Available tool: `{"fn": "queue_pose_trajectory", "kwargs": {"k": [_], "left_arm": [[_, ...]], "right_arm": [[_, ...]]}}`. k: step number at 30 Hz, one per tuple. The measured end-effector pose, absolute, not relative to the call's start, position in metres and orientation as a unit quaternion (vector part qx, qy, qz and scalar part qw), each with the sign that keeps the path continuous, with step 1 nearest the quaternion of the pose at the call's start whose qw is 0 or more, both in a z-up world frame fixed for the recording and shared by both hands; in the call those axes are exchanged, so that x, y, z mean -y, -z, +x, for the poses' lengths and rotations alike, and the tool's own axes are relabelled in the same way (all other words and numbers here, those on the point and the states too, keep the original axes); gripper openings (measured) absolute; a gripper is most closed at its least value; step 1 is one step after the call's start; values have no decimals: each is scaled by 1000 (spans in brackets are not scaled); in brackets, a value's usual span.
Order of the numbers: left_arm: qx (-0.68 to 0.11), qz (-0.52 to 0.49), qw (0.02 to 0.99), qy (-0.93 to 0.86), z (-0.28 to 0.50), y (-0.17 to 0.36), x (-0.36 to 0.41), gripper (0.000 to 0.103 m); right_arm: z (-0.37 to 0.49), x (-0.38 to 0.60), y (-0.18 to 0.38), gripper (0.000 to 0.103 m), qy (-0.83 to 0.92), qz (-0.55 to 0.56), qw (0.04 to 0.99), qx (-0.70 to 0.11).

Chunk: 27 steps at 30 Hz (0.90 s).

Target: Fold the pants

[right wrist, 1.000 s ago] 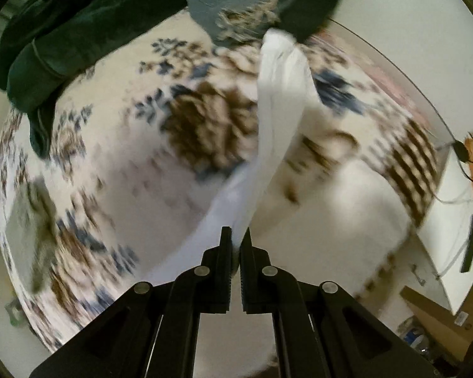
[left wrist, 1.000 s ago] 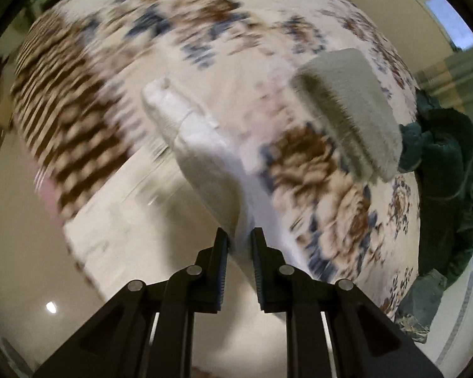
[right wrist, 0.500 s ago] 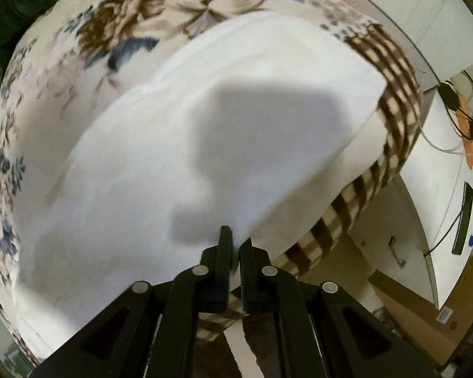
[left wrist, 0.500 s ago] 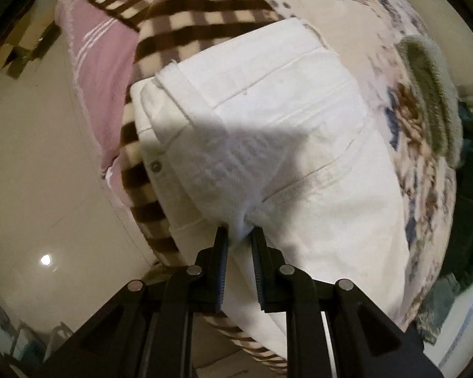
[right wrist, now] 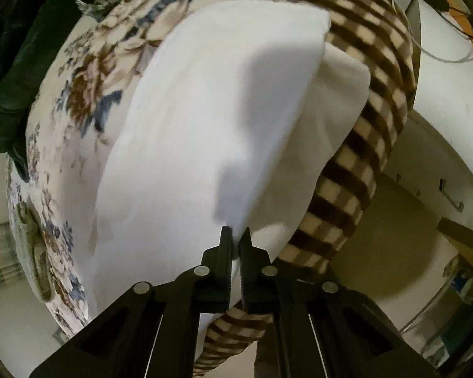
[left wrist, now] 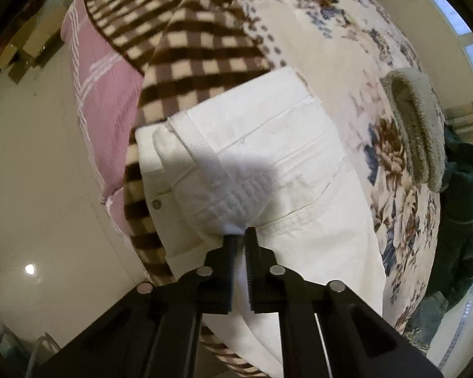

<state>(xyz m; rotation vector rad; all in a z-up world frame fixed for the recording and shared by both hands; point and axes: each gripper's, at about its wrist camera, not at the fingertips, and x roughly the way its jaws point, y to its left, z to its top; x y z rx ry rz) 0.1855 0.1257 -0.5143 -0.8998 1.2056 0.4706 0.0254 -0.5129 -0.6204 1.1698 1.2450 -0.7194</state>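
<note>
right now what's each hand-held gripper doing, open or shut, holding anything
Left hand-held gripper: closed, pinching the white pants at the waistband.
Right hand-held gripper: closed on the white pants' edge.

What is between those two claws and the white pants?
Nothing. The left gripper is shut on the pants at the waistband, and the right gripper is shut on their other end, as they lie on the bed.
</note>
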Motion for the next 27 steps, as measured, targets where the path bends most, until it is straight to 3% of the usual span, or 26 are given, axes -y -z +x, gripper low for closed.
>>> {"fn": "queue_pose_trajectory", "kwargs": {"k": [6,11,14,16,21,27], "left_arm": [[-541,-384,716,-217,171,494,-145,0],[-568,-392,692,-212,174,521,-153,1],[-582,-360,701,-201,177,513,-135,2],[-584,-339,713,-190,178,503,-119,4],[-594,-306,728,-152,188,496,-71,34],[-632,-279,717,-86,204,510,11,35]], "right_arm": [[21,502,585,4,296,479,623,-543],[36,497,616,6,288,424,603,-611],[19,511,626,14,286,486,580,-588],[-2,525,617,30,303,537,576,-536],[-54,570,602,36,370,592,563,-443],[-76,615,614,36,427,584,545,-424]]}}
